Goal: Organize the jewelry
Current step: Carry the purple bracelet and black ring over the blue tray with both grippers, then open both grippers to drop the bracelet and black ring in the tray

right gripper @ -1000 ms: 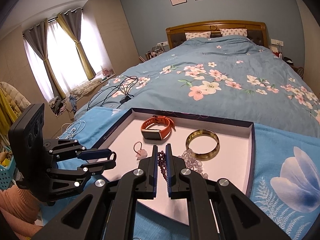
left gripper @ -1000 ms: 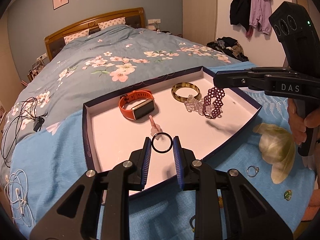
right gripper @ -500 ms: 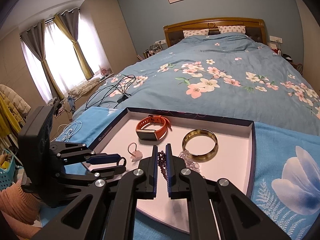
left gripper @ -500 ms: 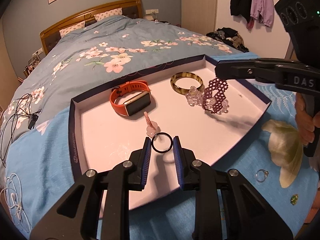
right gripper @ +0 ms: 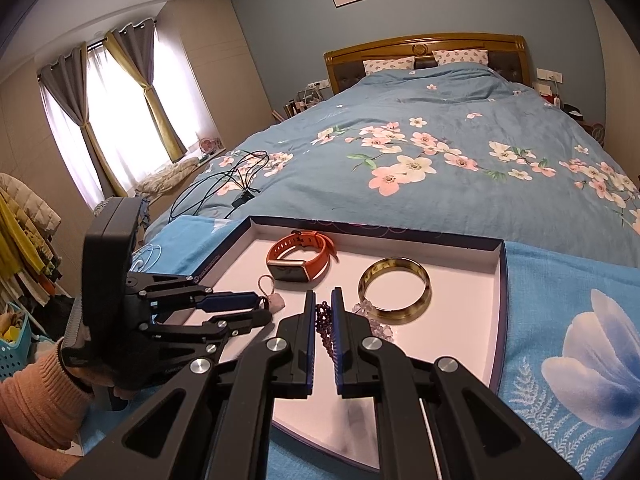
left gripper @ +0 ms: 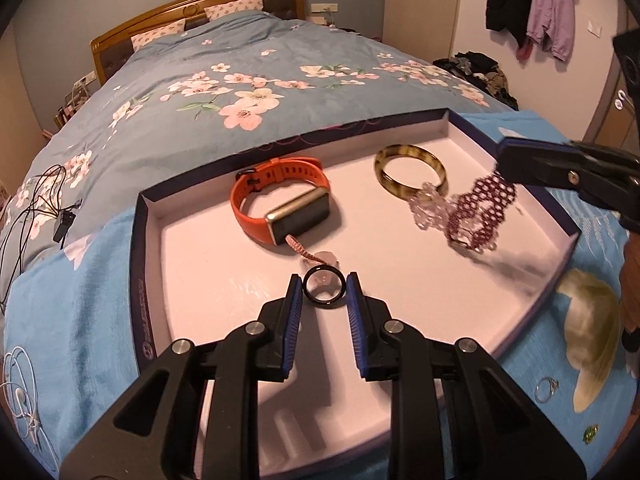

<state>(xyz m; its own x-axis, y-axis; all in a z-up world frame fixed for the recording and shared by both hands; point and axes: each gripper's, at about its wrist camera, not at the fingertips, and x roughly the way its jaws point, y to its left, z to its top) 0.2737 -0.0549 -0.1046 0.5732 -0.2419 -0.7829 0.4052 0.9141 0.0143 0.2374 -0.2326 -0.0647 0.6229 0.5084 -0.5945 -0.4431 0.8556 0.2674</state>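
Observation:
My left gripper [left gripper: 322, 291] is shut on a black ring [left gripper: 323, 289] and holds it low over the white tray [left gripper: 200, 280], just before a pink charm [left gripper: 322, 258]. My right gripper [right gripper: 324, 314] is shut on a purple beaded bracelet [left gripper: 478, 216], which hangs over the tray's right part beside a clear bead bracelet [left gripper: 430, 204]. In the tray also lie an orange smartwatch [left gripper: 286, 210] and an amber bangle [left gripper: 410, 172]. In the right wrist view the left gripper [right gripper: 256, 308] sits at the tray's left, and the bangle [right gripper: 394, 290] and watch [right gripper: 300, 260] show.
The tray rests on a blue flowered blanket [left gripper: 72, 300] at the foot of a bed. A pale green shell dish [left gripper: 592, 328], a small stone ring [left gripper: 546, 388] and a green gem [left gripper: 590, 434] lie right of the tray. Cables [left gripper: 36, 208] lie at left.
My left gripper has moved forward over the tray with the black ring, close to the pink charm. My right gripper has lowered the purple bracelet toward the tray's right side.

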